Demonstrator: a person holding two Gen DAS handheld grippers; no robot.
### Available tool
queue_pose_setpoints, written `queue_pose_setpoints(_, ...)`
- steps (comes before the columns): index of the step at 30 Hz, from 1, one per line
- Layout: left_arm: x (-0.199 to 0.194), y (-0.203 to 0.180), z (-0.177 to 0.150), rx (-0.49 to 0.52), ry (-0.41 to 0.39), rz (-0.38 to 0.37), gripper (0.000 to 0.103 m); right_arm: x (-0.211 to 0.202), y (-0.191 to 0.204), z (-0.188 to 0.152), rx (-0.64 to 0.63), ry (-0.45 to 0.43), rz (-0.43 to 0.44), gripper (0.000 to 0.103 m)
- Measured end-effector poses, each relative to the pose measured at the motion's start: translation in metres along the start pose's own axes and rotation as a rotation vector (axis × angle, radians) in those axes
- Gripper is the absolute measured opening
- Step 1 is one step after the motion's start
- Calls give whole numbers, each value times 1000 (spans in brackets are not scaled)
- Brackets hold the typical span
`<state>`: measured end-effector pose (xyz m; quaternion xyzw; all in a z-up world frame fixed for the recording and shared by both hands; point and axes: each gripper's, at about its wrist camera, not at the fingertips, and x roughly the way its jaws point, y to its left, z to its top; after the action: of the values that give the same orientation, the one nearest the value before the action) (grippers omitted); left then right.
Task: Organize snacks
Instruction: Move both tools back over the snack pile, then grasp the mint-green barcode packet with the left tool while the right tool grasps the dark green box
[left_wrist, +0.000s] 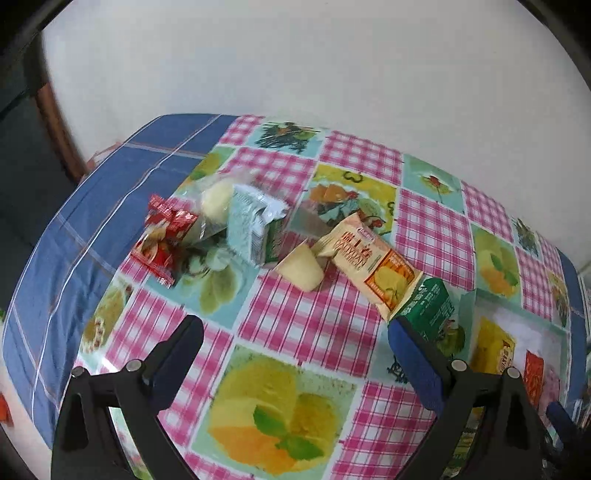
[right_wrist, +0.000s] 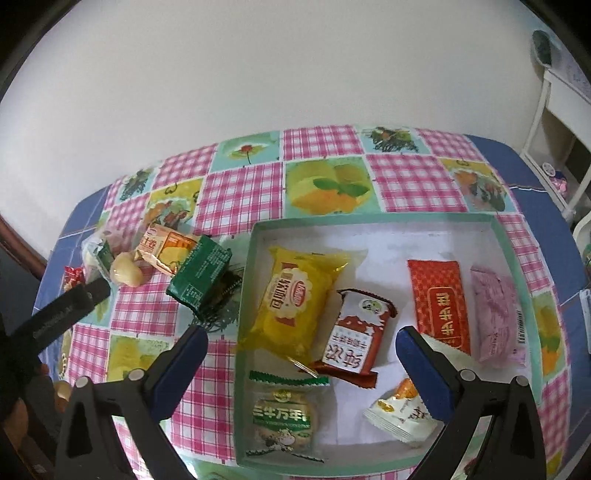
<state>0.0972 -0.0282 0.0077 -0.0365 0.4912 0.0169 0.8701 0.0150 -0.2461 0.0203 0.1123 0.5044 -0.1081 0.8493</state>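
Loose snacks lie on the checked tablecloth: a red packet (left_wrist: 162, 236), a pale green carton (left_wrist: 251, 229), a clear-wrapped pale cake (left_wrist: 301, 267), an orange-and-cream packet (left_wrist: 373, 264) and a dark green packet (left_wrist: 428, 306). My left gripper (left_wrist: 295, 332) is open and empty, above the cloth short of them. My right gripper (right_wrist: 301, 339) is open and empty over the shallow green-rimmed box (right_wrist: 255, 236). The box holds a yellow bread packet (right_wrist: 295, 299), a brown-red packet (right_wrist: 354, 332), a red packet (right_wrist: 439, 299), a pink packet (right_wrist: 495, 310), a round green biscuit pack (right_wrist: 282, 417) and a white packet (right_wrist: 399, 417).
The table stands against a white wall. Its blue cloth edge (left_wrist: 74, 240) drops off at the left. The left gripper's finger (right_wrist: 70, 302) shows in the right wrist view near the loose snacks. A white shelf unit (right_wrist: 561, 122) stands to the right of the table.
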Motion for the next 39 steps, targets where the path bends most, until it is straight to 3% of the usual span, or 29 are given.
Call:
queue_pose_setpoints(6,14,16,25,37,36,-131,100,11,18,15,-12,24,-14,103)
queue_pose_setpoints(12,9,41,60,61,-32,-121,103,18,57,37,-64,24,29,103)
queue_pose_setpoints(16,11,52,80,106,-39,-110,103,31,79,49,-60,75,69,101)
queue_pose_setpoints(23,33,53,94,189,54,-65,102,67,101,58,-22,188,116,88)
queue_pose_setpoints(25,37,49,94,204,57,-73,96,77,102,59,-10,210,106,85)
queue_pose_setpoints(27,45,45,93,220,81,-98,80,85,101,58,1,230,89,81)
queue_pose_setpoints(31,62,40,89,241,123,-109,74,102,95,56,47,274,81,75)
queue_pose_setpoints(39,89,39,84,242,157,-120,47,125,91,50,75,327,89,59)
